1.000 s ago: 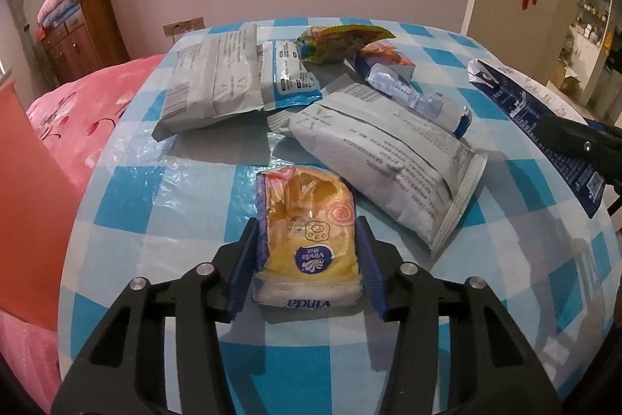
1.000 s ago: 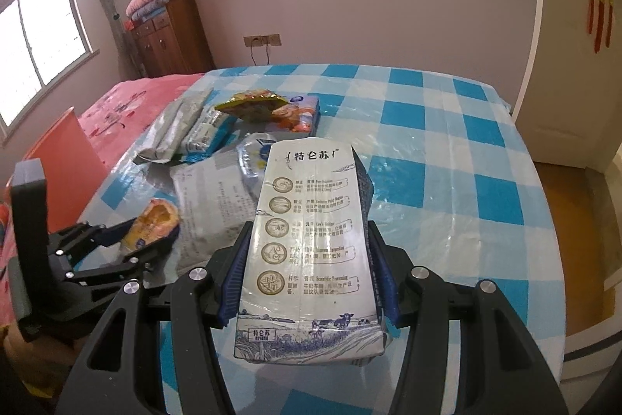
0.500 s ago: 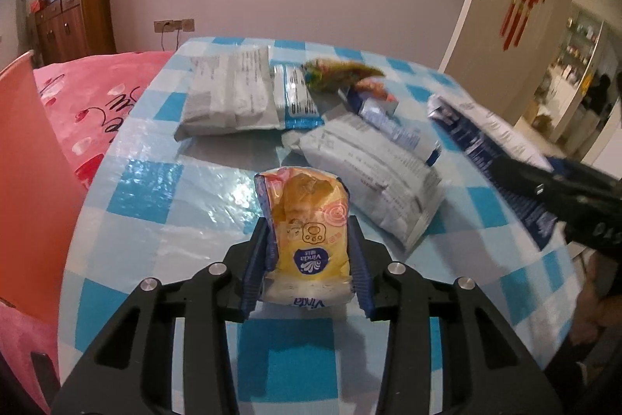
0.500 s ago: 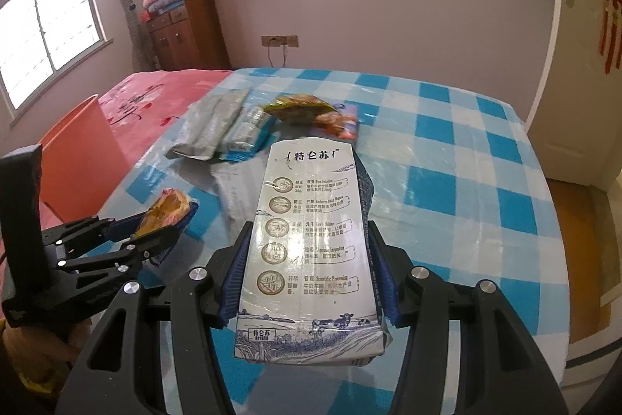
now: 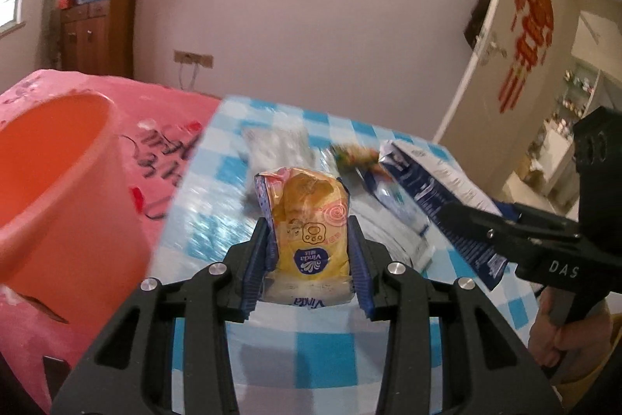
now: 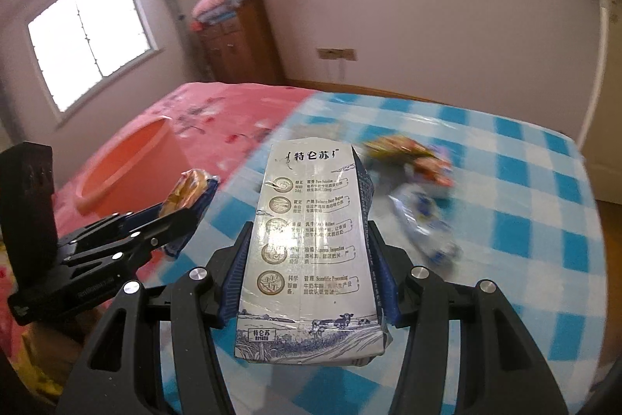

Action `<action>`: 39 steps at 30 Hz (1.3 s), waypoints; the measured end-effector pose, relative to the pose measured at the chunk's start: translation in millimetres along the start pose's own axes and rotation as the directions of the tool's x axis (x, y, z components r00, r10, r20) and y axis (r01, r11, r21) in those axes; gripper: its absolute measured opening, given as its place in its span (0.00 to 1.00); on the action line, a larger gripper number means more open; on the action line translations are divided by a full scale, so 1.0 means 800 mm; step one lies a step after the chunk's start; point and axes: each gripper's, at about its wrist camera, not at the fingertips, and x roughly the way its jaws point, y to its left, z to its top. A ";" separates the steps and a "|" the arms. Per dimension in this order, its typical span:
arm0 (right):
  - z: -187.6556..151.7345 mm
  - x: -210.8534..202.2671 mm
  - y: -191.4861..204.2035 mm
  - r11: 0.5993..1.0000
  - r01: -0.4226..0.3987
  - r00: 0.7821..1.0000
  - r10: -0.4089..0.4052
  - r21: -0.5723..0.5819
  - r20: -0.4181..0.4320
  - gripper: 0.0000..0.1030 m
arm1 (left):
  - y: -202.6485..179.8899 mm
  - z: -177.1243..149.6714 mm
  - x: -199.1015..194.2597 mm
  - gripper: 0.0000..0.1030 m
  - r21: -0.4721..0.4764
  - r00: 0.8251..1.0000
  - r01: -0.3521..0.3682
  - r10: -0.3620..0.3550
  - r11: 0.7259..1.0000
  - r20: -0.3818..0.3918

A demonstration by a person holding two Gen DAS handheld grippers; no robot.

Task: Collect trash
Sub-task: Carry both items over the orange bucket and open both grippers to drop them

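My left gripper is shut on a yellow Vinda tissue pack and holds it above the near left part of the checked table. It also shows in the right wrist view, with the tissue pack. My right gripper is shut on a flattened blue-and-white milk carton, held above the table; the carton shows at the right in the left wrist view. An orange bin stands left of the table, also seen in the right wrist view.
Several wrappers lie blurred on the far part of the table. A grey bag lies behind the tissue pack. A pink bed sits beyond the bin. A door stands at the right.
Both grippers have lifted and swung left with their loads. The orange bin has come into view at the left, and the table trash has dropped back and blurred.
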 end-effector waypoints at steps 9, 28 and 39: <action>0.064 0.032 0.102 0.975 -0.181 0.983 0.182 -0.126 -0.004 0.54 | 0.086 0.034 -0.067 0.40 -0.118 0.978 -0.163 0.177 0.980 0.115; 0.125 0.128 0.259 0.894 -0.397 0.918 0.384 -0.208 -0.103 0.80 | 0.198 0.025 -0.074 0.54 -0.272 0.902 -0.405 0.430 0.873 0.039; 0.106 0.101 0.193 0.949 -0.302 0.953 0.304 -0.095 0.004 0.89 | 0.186 0.026 -0.083 0.86 -0.252 0.881 -0.439 0.468 0.862 0.069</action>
